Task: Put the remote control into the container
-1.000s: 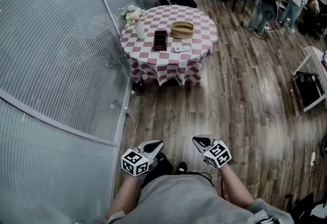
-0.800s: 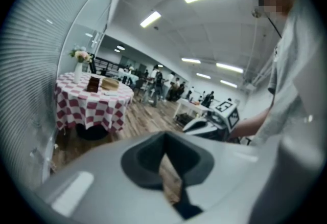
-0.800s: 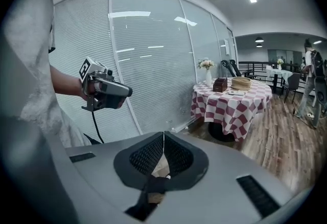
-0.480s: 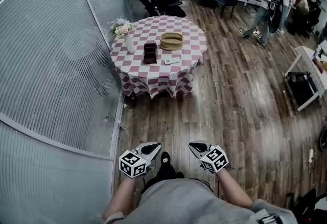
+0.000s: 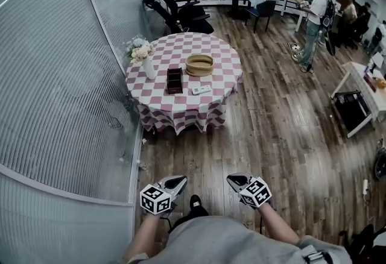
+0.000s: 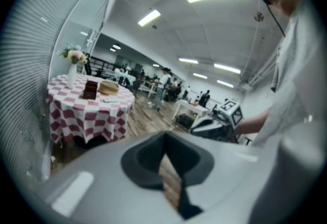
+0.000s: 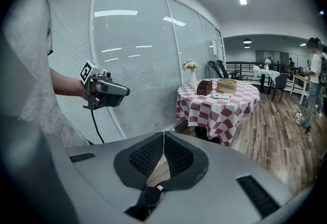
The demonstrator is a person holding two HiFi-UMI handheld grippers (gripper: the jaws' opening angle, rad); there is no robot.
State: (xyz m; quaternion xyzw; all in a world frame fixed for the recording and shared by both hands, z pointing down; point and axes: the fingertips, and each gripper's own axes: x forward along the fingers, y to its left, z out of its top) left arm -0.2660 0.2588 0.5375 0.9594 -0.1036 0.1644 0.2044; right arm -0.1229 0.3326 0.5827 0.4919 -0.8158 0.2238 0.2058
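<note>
2 grippers hang low in front of the person in the head view, the left gripper [image 5: 180, 180] and the right gripper [image 5: 233, 179], both well apart from the round checked table [image 5: 181, 109]. On it the remote control [image 5: 201, 90] lies flat, just beside the dark box [image 5: 174, 80] and near the woven basket [image 5: 199, 65]. In the left gripper view the jaws are pressed together with nothing between them. In the right gripper view the jaws also meet, empty, and the remote control lies in front of the woven basket.

Seemingly grey tee [image 5: 212, 240]; marker-cubed left gripper [image 5: 180, 179], right gripper [image 5: 231, 178]
</note>
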